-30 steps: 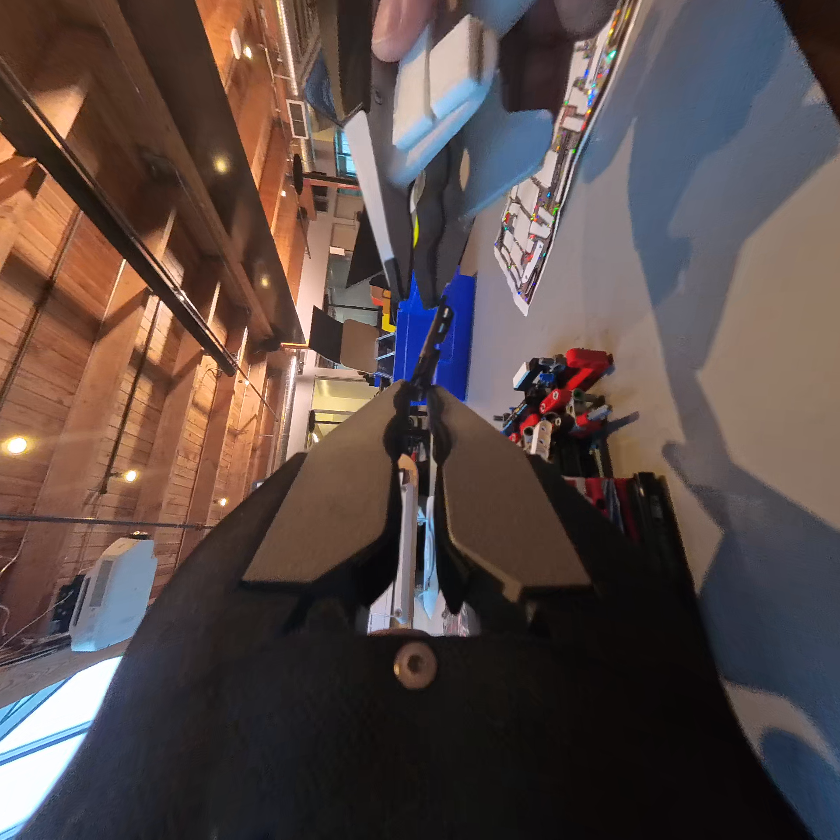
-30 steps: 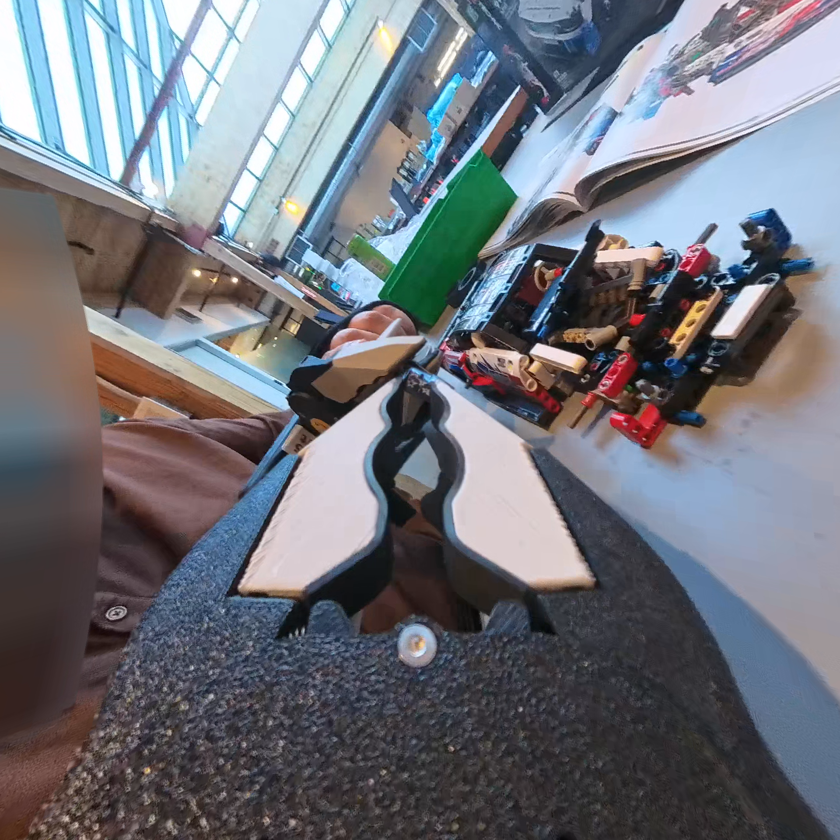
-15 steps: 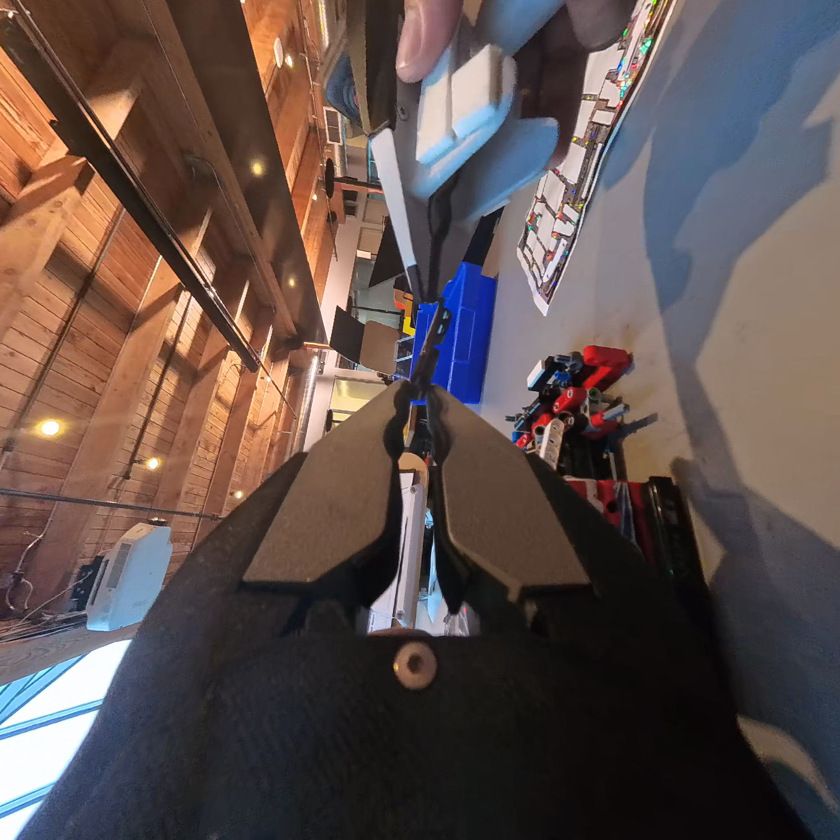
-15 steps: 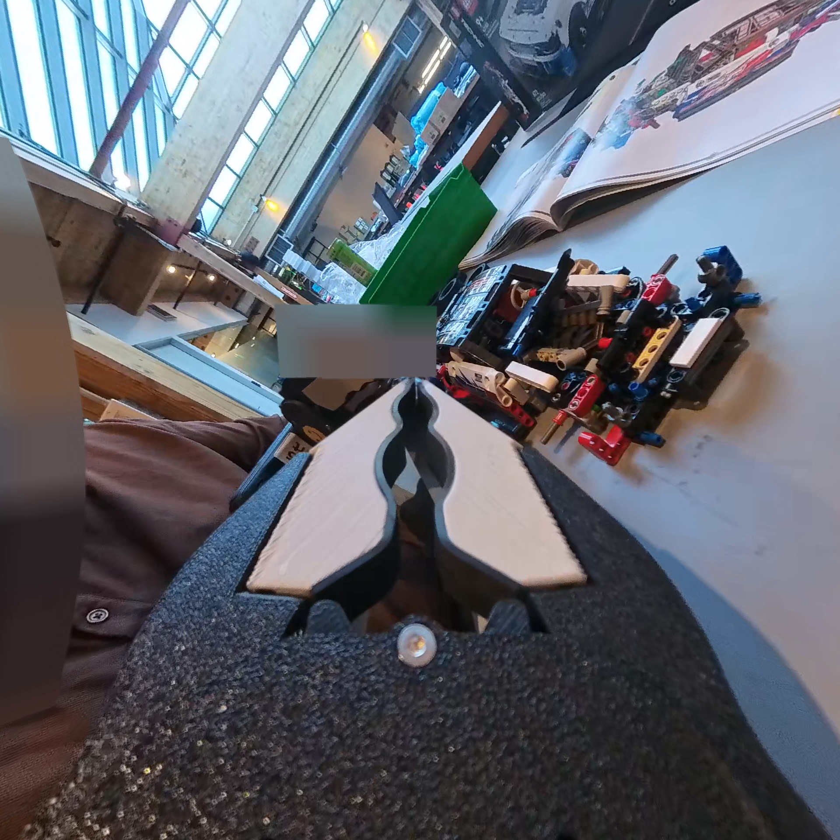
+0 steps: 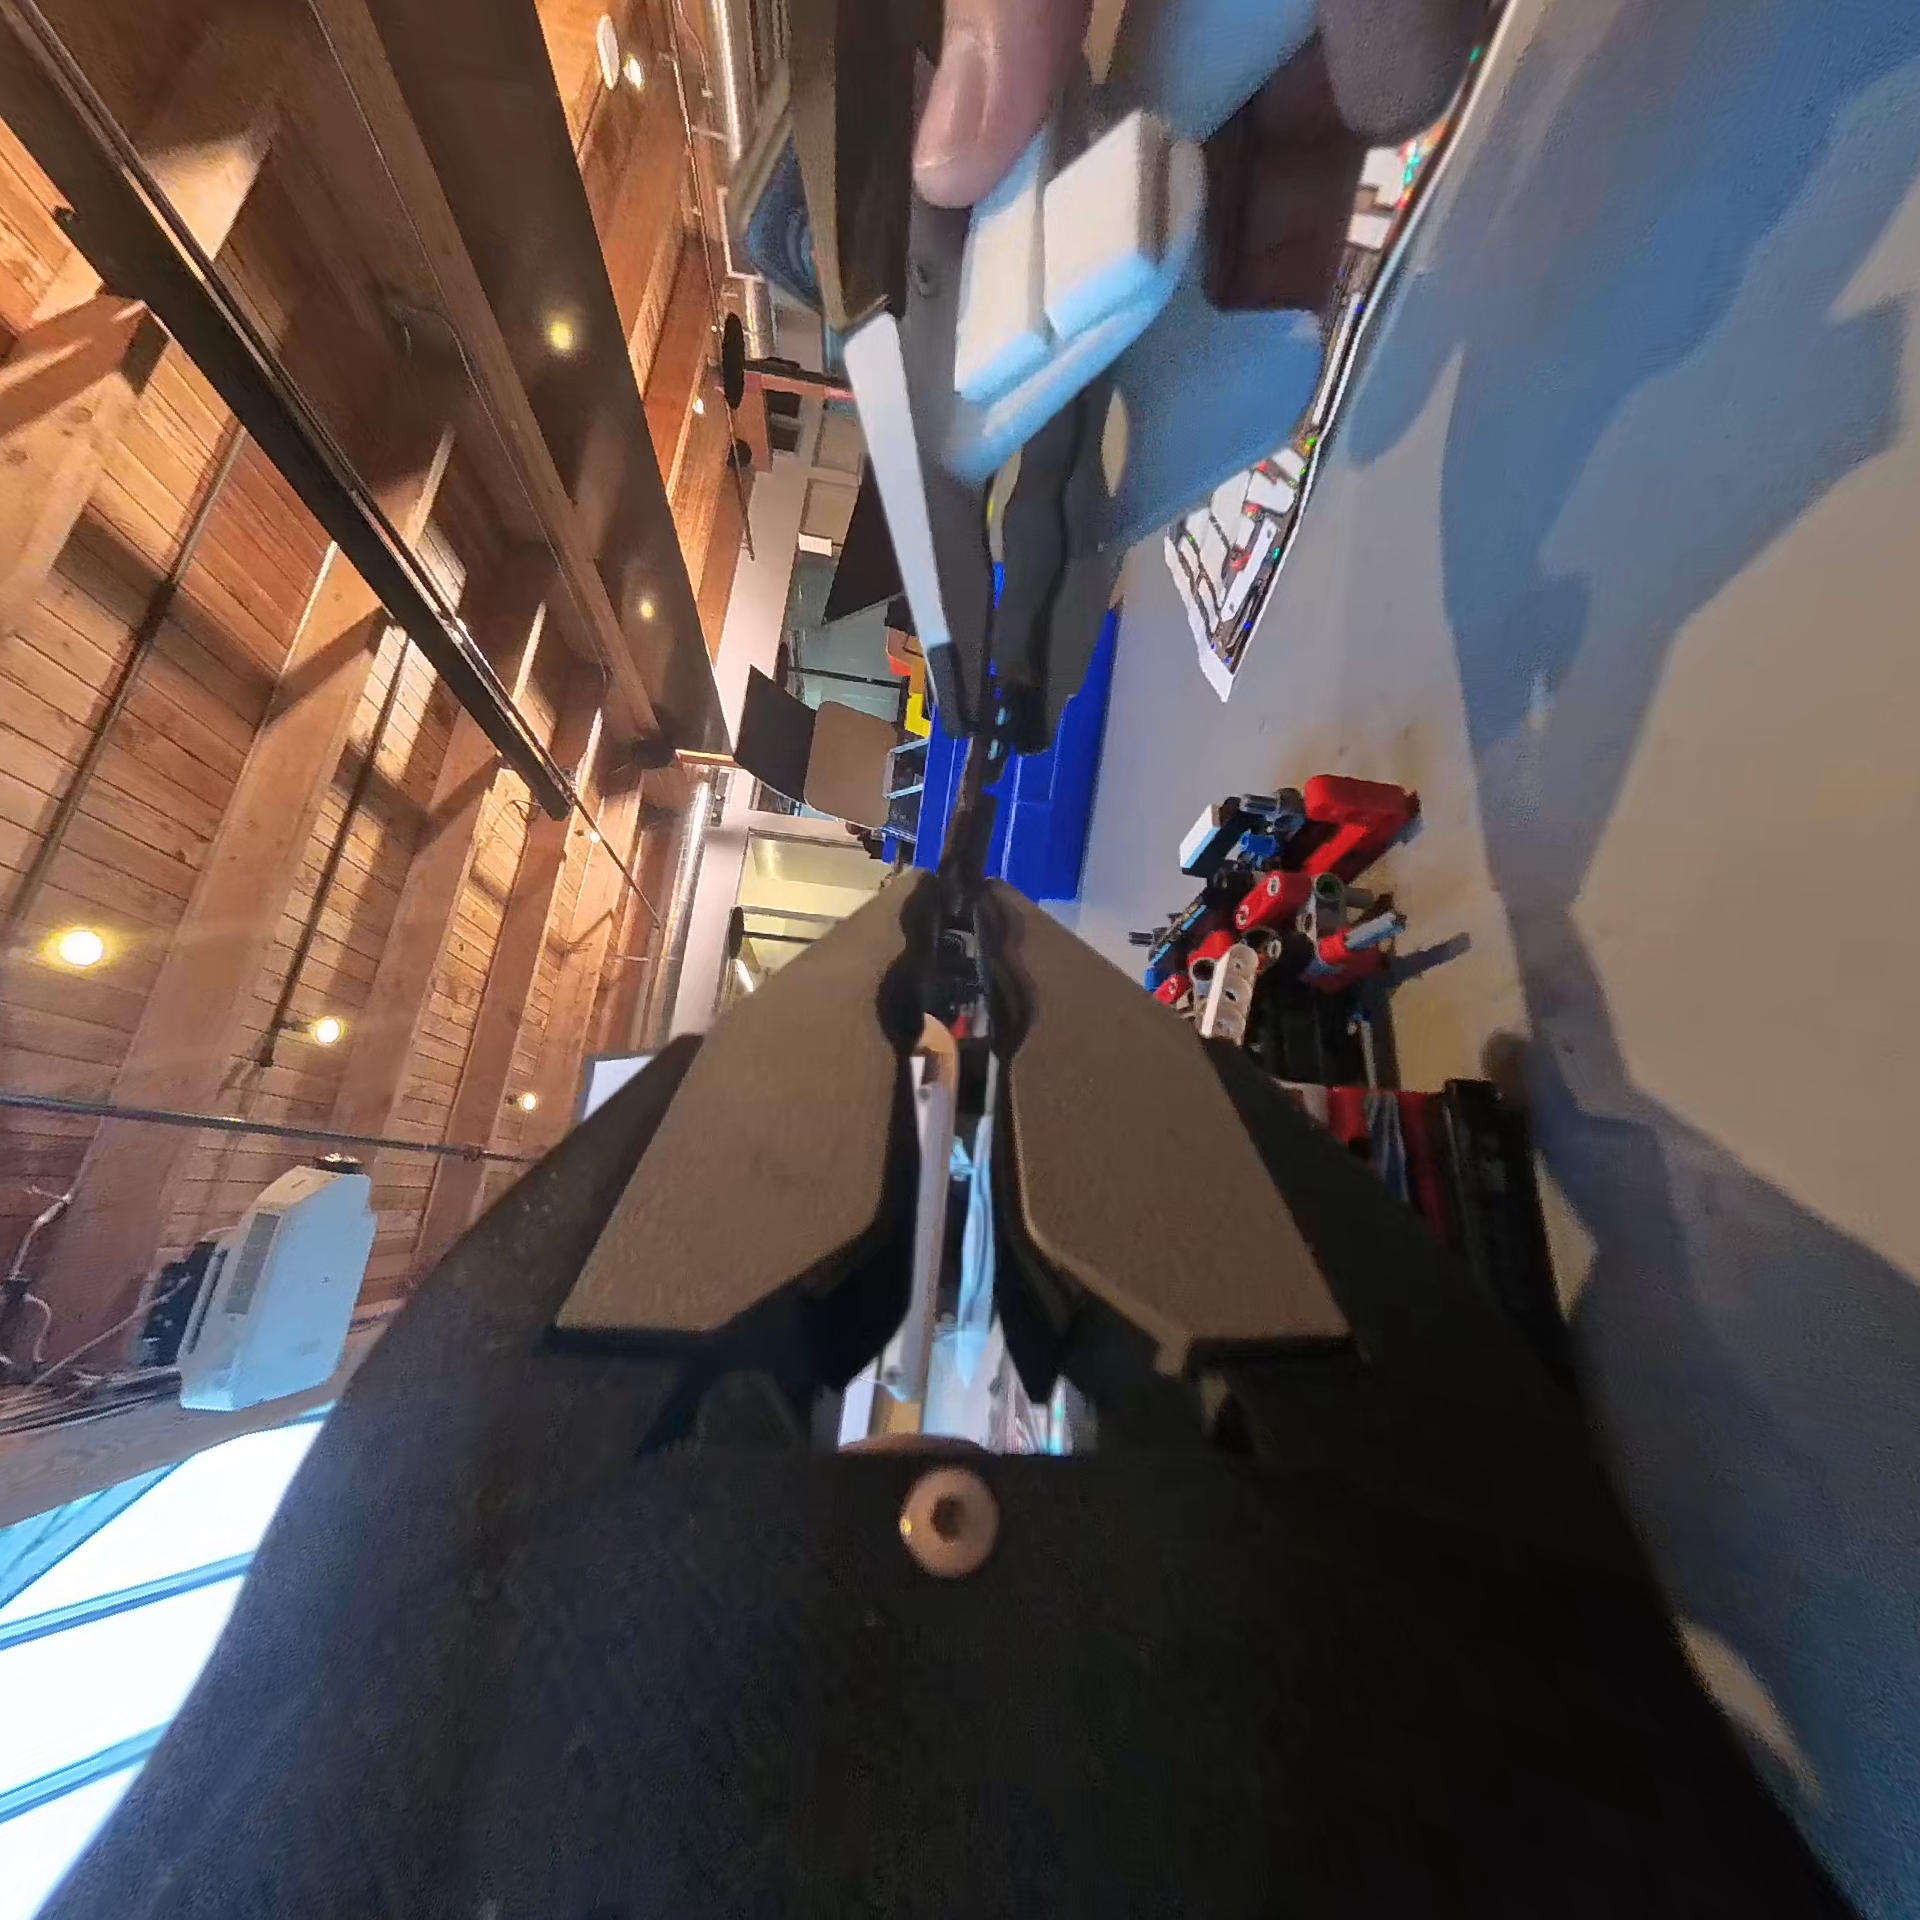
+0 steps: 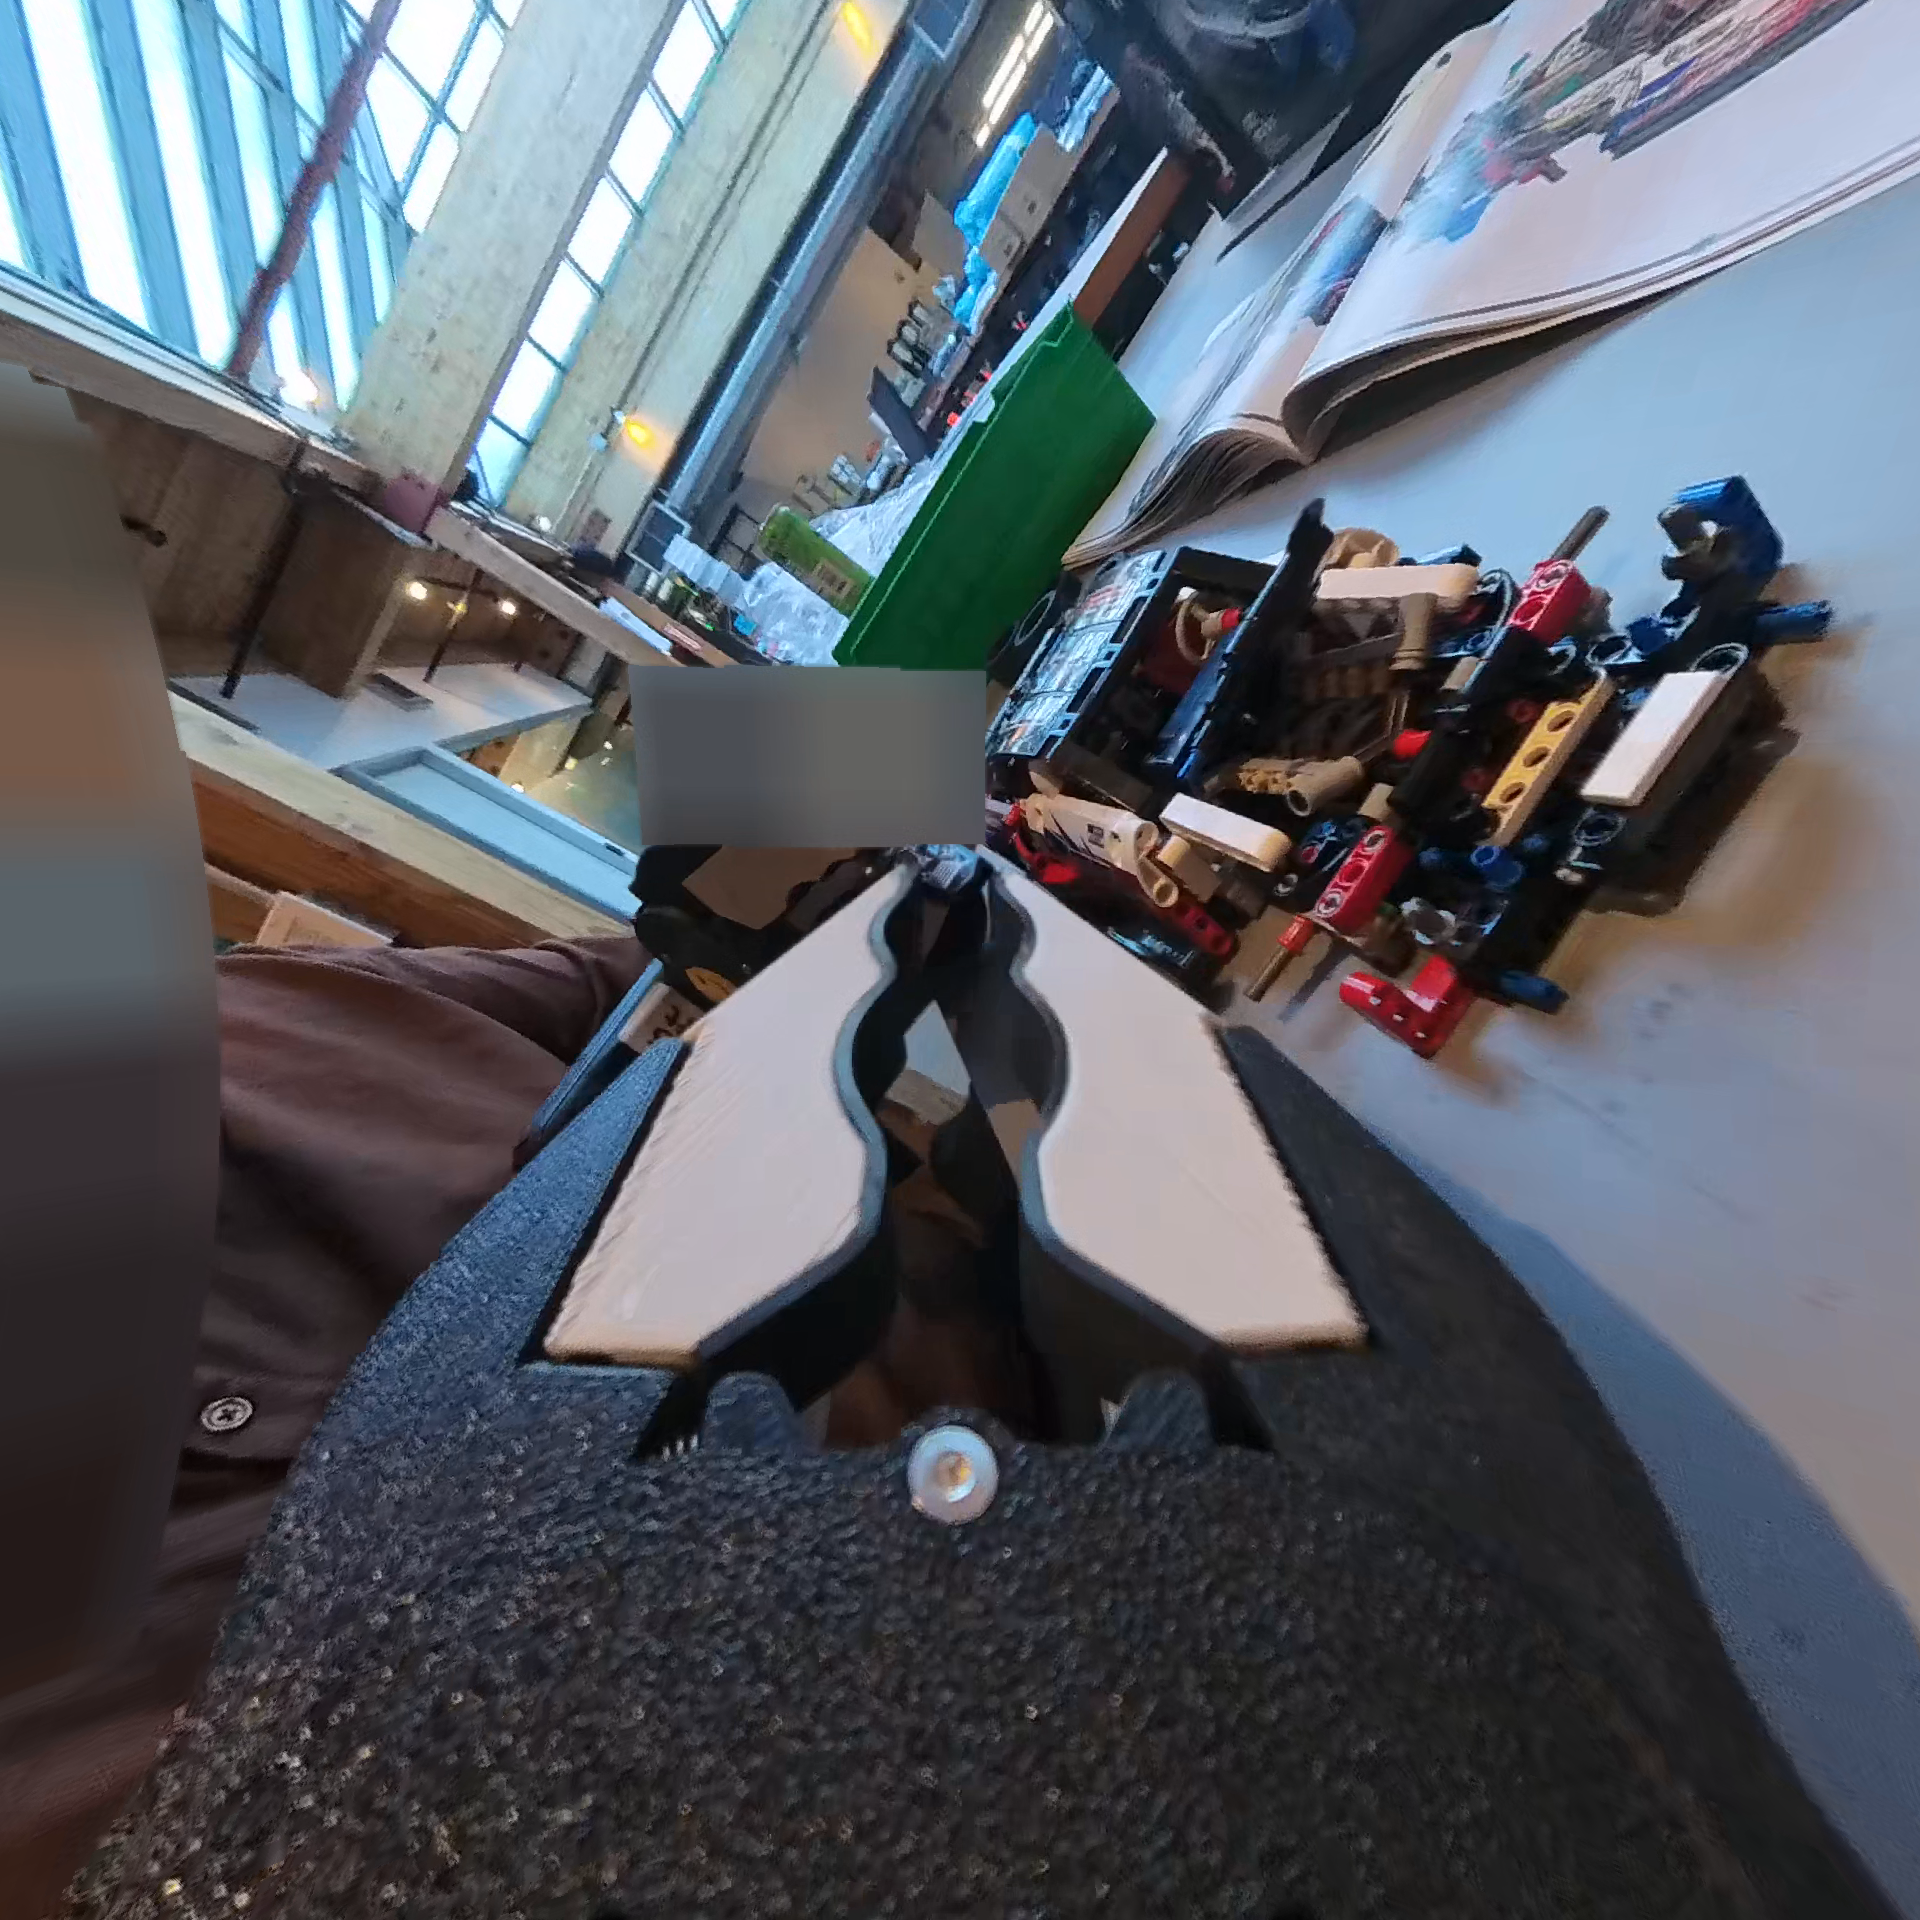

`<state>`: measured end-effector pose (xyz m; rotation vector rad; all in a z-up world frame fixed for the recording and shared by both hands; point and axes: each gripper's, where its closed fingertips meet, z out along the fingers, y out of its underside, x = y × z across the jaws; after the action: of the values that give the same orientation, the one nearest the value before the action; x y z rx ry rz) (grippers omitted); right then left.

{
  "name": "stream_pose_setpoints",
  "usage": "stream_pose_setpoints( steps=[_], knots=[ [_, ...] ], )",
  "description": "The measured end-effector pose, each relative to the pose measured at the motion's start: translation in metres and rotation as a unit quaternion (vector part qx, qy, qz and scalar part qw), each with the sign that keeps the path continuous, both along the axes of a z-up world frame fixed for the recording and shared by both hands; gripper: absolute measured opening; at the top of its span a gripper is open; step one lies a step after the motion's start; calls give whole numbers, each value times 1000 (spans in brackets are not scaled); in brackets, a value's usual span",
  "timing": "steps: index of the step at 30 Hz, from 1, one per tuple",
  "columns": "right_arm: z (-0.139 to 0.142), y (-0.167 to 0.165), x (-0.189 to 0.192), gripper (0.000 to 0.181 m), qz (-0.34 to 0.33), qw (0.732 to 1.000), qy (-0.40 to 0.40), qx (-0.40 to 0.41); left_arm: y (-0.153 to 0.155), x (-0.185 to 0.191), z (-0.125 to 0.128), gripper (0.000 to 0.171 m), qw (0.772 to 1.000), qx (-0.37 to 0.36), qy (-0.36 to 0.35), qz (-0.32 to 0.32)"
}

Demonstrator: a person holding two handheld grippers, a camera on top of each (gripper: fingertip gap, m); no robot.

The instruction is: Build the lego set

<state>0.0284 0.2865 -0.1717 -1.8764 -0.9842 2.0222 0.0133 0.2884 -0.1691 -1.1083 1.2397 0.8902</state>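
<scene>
My left gripper (image 5: 956,896), with black fingers, is shut on a thin black Lego piece (image 5: 971,821) that sticks out past its tips. My right gripper (image 6: 951,875), with white fingers, is shut tip to tip against it on the same piece; it also shows in the left wrist view (image 5: 987,717), with a thumb on its handle. Both are held in the air off the table's edge. The partly built Lego assembly (image 6: 1403,727) of black, red, blue, yellow and white parts lies on the grey table (image 6: 1662,1091); it also shows in the left wrist view (image 5: 1288,935).
An open instruction booklet (image 6: 1558,208) lies behind the assembly, with a green bin (image 6: 997,520) beyond it. A blue bin (image 5: 1049,790) and a sticker sheet (image 5: 1268,540) are at the table's far end. A person's brown sleeve (image 6: 395,1091) is left of my right gripper. The grippers are tip to tip, or close to it.
The two grippers have lined up tip to tip and drawn slightly closer along the black piece. Both stay shut. The assembly on the table has not moved.
</scene>
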Motion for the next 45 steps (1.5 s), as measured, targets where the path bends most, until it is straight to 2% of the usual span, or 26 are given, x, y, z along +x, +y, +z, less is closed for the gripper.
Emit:
stream_pose_setpoints(
  steps=[2,4,6,9,12,13,15,18,24,28,29,30,32,35,36,39,40,42,45],
  knots=[
    [1,2,1,11,1,1000,9,-20,2,-1,-4,4,999,-27,-20,2],
    [-2,9,3,8,-14,1000,11,-19,5,-3,-19,6,994,-94,-43,15],
    [-8,20,6,8,-39,999,2,-6,1,-5,-34,26,978,-192,-77,18],
    [-22,34,12,7,-65,997,-20,20,-3,-24,-33,21,932,-321,-163,41],
    [-24,35,11,8,-62,998,-17,17,8,-49,-22,7,868,-424,-249,65],
    [-24,34,9,8,-60,998,-15,15,15,-53,-17,0,855,-441,-264,65],
    [-27,32,5,8,-53,998,-19,18,31,-54,-11,0,842,-460,-277,53],
    [-34,27,2,8,-47,997,-36,43,42,-45,-21,0,813,-512,-276,42],
    [-34,20,-7,8,-45,995,-44,83,56,-42,-54,0,803,-543,-238,66],
    [-29,22,-12,7,-49,995,-32,76,55,-48,-45,0,817,-523,-235,63],
    [-26,24,-13,7,-51,996,-27,70,51,-51,-40,5,821,-516,-236,64],
    [-23,26,-14,7,-53,996,-22,61,46,-56,-36,17,821,-513,-241,67],
    [-17,31,-15,7,-54,998,-7,36,32,-56,-31,36,808,-524,-261,62],
    [-11,34,-18,7,-48,999,19,-11,9,-35,-28,39,784,-545,-297,16],
    [-9,35,-20,7,-43,998,27,-27,8,-32,-28,38,792,-534,-297,15],
    [-2,32,-27,7,-23,996,48,-72,20,-33,-25,35,836,-462,-295,33],
    [-1,32,-30,7,-20,995,52,-83,22,-32,-23,34,842,-444,-304,31],
    [2,31,-35,8,-11,993,59,-99,21,-28,-21,15,847,-428,-315,23],
    [3,31,-41,7,-1,991,67,-115,22,-35,-18,13,855,-401,-329,32]
  ],
)
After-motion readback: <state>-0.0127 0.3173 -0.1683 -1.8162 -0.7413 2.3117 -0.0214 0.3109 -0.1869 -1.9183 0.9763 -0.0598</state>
